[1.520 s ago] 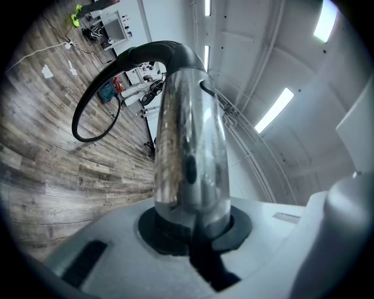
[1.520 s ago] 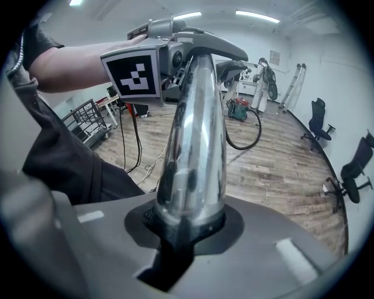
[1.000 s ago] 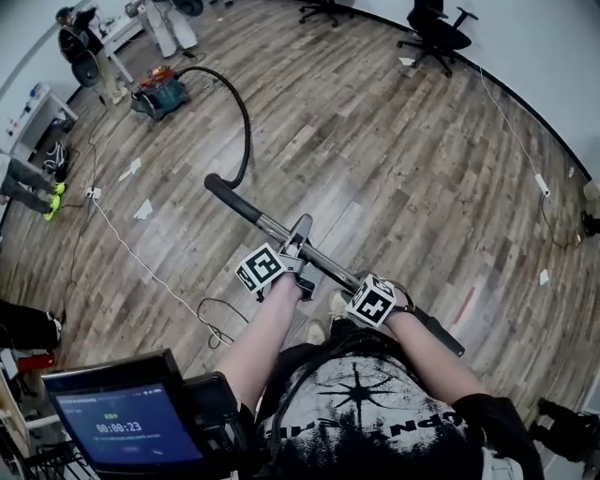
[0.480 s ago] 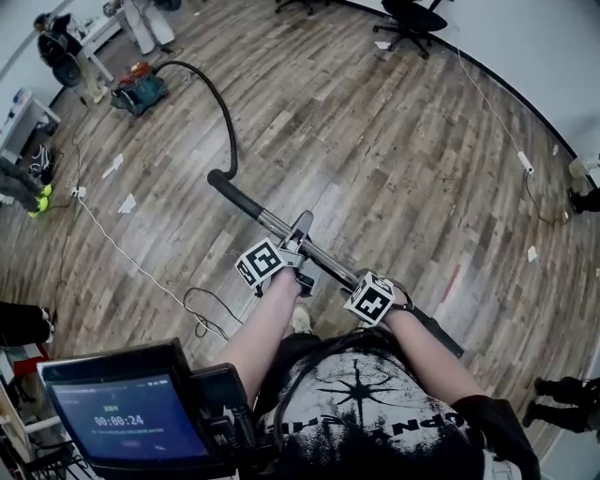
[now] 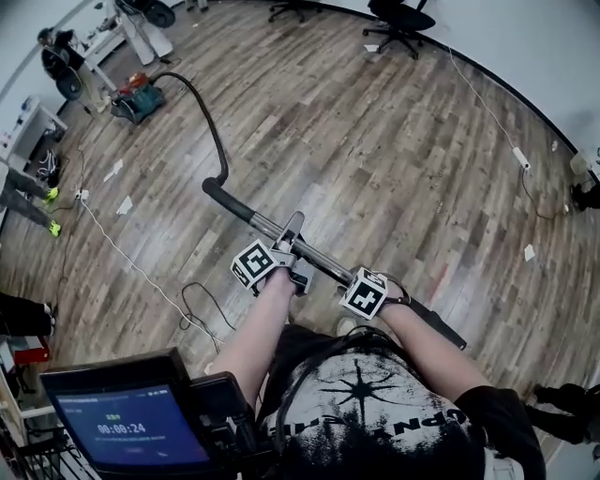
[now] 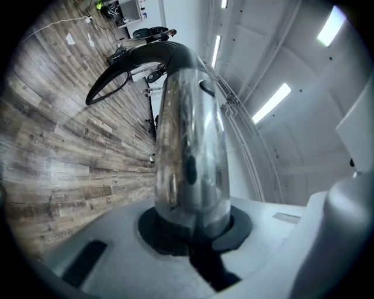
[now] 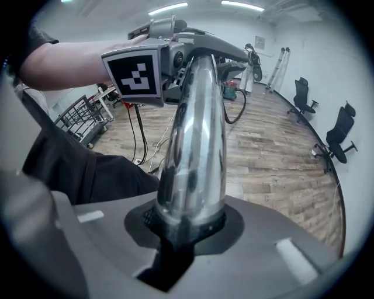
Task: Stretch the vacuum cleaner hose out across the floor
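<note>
1. My left gripper [image 5: 286, 255] is clamped round the chrome wand [image 5: 323, 266]. In the left gripper view both jaws sit tight against the tube [image 6: 190, 146], which fills the notch between them.
2. My right gripper [image 5: 373, 289] grips the same wand further down, jaws shut on the metal [image 7: 196, 152]. In its view the left gripper's marker cube [image 7: 134, 73] sits higher up the tube.
3. In the head view the wand runs slantwise, from the black curved handle [image 5: 220, 195] at upper left to its dark lower end [image 5: 441, 330] at lower right, held off the wooden floor [image 5: 394, 159].
4. The black hose [image 5: 211, 122] leaves that handle and runs in a long, gentle curve up and left to the vacuum cleaner body [image 5: 139, 100], well away from me near the far wall.
5. A thin white cable [image 5: 122, 253] lies on the boards to the left, apart from the hose.
6. An office chair [image 5: 398, 19] stands at the far edge, and a small screen [image 5: 127, 427] shows at the bottom left.
</note>
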{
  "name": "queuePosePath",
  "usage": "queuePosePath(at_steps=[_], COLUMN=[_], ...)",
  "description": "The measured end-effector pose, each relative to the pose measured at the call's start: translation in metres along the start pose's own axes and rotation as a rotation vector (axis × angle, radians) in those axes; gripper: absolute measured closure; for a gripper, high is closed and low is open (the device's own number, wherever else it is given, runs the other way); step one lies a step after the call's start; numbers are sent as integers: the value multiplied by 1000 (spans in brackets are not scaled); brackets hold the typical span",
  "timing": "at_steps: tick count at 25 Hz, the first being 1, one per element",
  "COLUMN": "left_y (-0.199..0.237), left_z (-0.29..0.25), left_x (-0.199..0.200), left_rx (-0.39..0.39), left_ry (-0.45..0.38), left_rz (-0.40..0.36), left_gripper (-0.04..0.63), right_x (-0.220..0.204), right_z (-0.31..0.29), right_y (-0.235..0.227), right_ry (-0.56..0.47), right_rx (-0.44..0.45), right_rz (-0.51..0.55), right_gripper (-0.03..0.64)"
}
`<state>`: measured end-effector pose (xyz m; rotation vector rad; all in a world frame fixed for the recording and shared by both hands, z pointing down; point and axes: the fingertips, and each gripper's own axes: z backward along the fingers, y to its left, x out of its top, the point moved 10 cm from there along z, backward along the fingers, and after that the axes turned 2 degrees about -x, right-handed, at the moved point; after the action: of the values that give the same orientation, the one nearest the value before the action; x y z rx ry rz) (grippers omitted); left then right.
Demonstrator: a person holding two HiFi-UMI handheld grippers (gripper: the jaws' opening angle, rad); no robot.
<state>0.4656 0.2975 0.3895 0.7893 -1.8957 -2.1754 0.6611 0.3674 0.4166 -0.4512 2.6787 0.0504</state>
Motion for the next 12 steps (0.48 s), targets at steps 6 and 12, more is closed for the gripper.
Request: queuePosePath(at_steps=[6, 12], left_y=[-3, -4], left_z=[-11, -20], left_x=[-39, -58], left_rx=[9, 3], left_ry=[15, 76], left_rz=[28, 23], left_gripper=[557, 558], right_x=[-37, -57], right_z=[14, 15], right_y=[-1, 5], right_ry=[14, 14], right_rx=[2, -7], right_rz=[-21, -82], right_gripper=[529, 529])
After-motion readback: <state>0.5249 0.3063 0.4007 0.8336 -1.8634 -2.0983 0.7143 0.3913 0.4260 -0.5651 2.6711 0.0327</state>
